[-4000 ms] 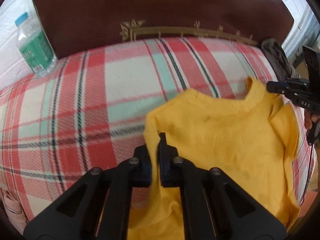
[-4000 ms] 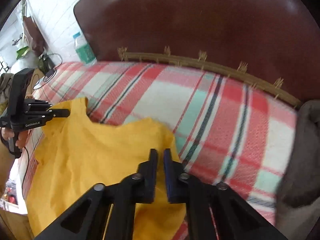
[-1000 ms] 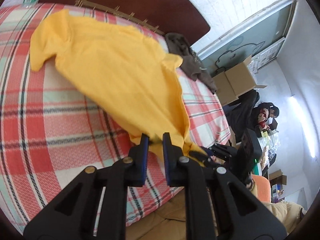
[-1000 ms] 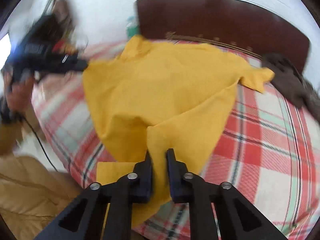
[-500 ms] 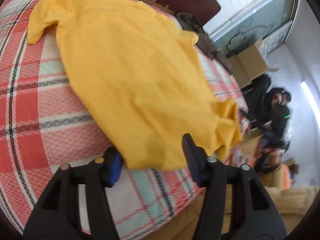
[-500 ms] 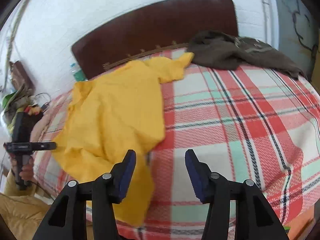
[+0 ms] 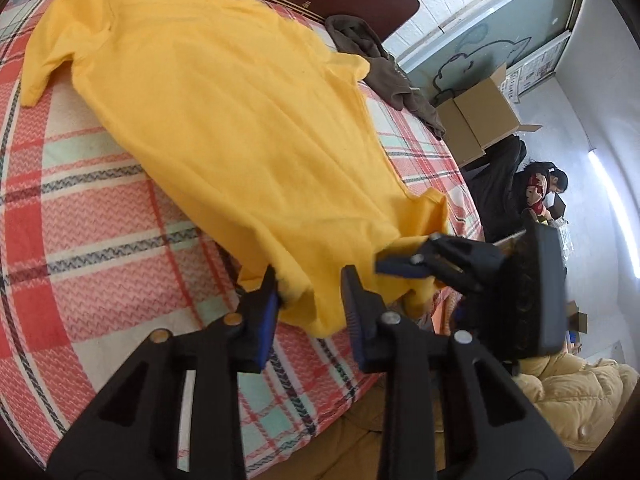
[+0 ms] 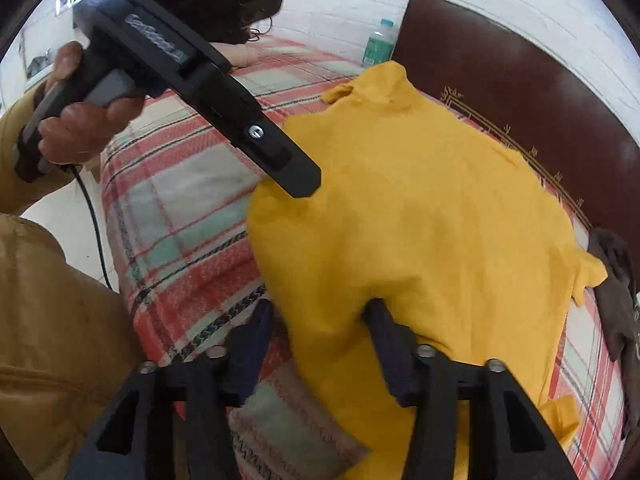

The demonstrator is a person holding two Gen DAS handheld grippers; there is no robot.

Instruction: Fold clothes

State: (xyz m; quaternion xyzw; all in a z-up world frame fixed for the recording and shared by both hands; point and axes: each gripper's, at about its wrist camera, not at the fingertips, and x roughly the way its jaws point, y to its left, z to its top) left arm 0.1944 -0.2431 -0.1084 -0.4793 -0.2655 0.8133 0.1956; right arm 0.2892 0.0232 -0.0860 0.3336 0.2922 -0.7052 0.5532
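Note:
A yellow T-shirt [image 7: 240, 120] lies spread on the plaid bedspread [image 7: 80, 216], collar toward the headboard and hem at the near edge. My left gripper [image 7: 310, 300] is open, its fingers standing either side of the left hem corner. My right gripper [image 8: 320, 320] is open too, with the right part of the hem of the yellow T-shirt [image 8: 420, 220] lying loose between its fingers. The right gripper [image 7: 404, 264] shows close beside the left one. The left gripper [image 8: 296, 180], held by a hand [image 8: 76, 120], hangs over the shirt's left edge.
A dark brown garment [image 7: 384, 76] lies at the bed's far right by the dark headboard [image 8: 520, 80]. A water bottle [image 8: 376, 46] stands at the far left. Beyond the bed stand a cardboard box [image 7: 480, 120] and a seated person [image 7: 540, 188].
A second ago both grippers were shut on the shirt's hem, pulling it toward the near edge. Both have since opened and let go, and the shirt now lies flat.

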